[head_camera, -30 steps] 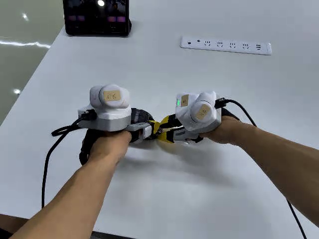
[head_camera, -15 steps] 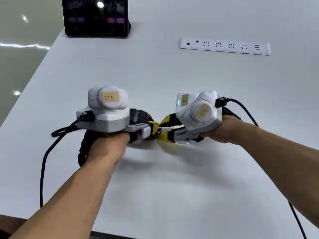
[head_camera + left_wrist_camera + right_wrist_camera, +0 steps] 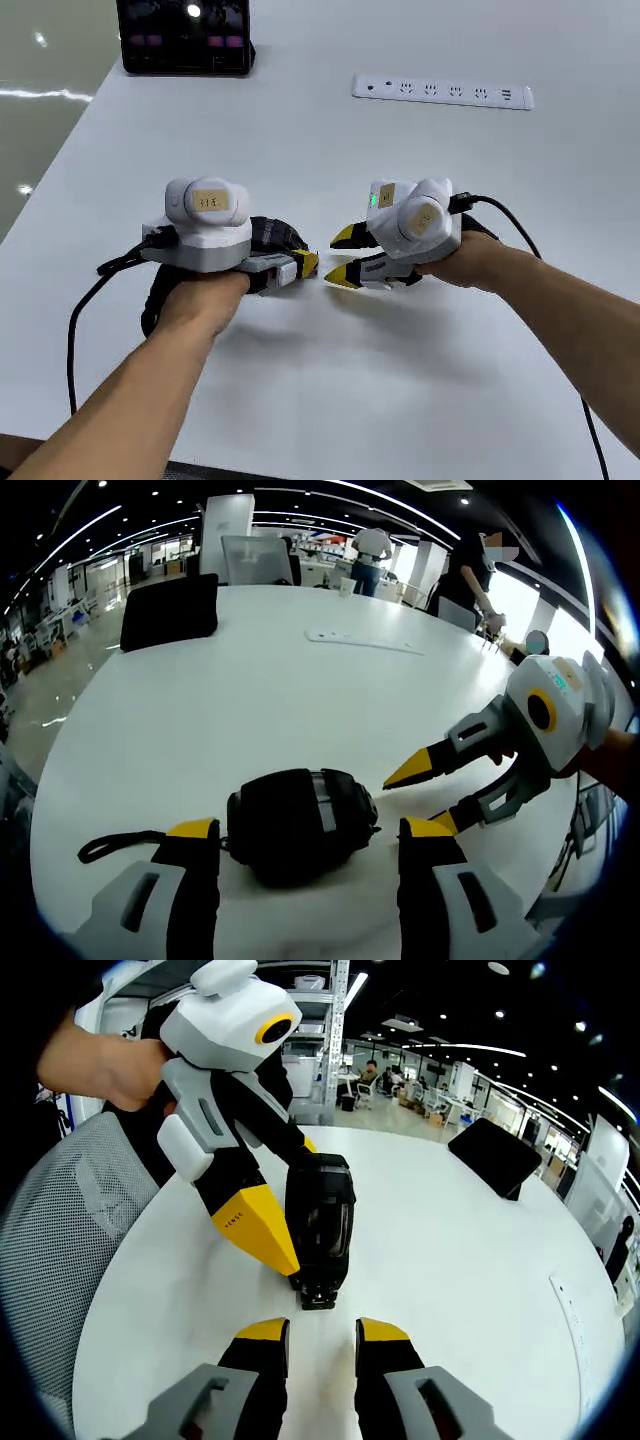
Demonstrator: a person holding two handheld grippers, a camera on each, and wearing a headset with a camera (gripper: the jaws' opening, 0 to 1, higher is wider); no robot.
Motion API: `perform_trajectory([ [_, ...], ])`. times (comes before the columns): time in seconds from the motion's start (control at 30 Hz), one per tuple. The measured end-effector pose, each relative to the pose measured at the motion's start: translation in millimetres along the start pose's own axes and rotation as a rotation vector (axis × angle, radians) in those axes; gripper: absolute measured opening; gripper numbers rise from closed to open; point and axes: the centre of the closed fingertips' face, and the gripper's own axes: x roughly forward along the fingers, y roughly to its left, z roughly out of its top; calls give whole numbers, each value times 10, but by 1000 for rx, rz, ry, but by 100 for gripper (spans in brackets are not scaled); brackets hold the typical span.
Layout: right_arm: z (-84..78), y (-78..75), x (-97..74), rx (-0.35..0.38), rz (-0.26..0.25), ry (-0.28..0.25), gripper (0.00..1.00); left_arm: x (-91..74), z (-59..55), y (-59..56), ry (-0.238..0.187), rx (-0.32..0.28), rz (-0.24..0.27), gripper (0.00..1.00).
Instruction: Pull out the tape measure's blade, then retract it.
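Black and rubbery-looking, the tape measure lies on its side on the white table, between the jaws of the left gripper. These jaws flank the case, and in the right gripper view one yellow pad lies flat against its side, so they appear closed on it. I judge the case compact, stiff and fairly dense, with a grippy skin that should not slip, so a clamp across its broad sides suits it. The blade will be thin and springy and will snap back if let go. What looks like the hook end at the case mouth is the place to pinch, and no blade is drawn out of it. It faces the right gripper, which stands just clear, its jaws a little apart and empty. A black wrist strap trails from the case. The tabletop is smooth, glossy and bare nearby, with a white power strip and a dark screen device well away at the far side. Around it is an open-plan office with strip lighting, desks and standing people.
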Motion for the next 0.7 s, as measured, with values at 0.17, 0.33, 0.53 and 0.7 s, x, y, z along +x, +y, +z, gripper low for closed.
perform_trajectory([
  [0.17, -80, 17, -92, 15, -17, 6, 26, -31, -47, 3, 5, 17, -7, 70],
  [0.33, -136, 28, -192, 33, -39, 4, 28, -65, -70, 6, 3, 35, -20, 71],
  [0.53, -188, 29, -294, 63, -68, -4, 31, -81, -102, 0, 5, 56, -37, 74],
  [0.7, -241, 39, -393, 83, -92, -9, 33, -98, -148, 3, 20, 72, -49, 74],
])
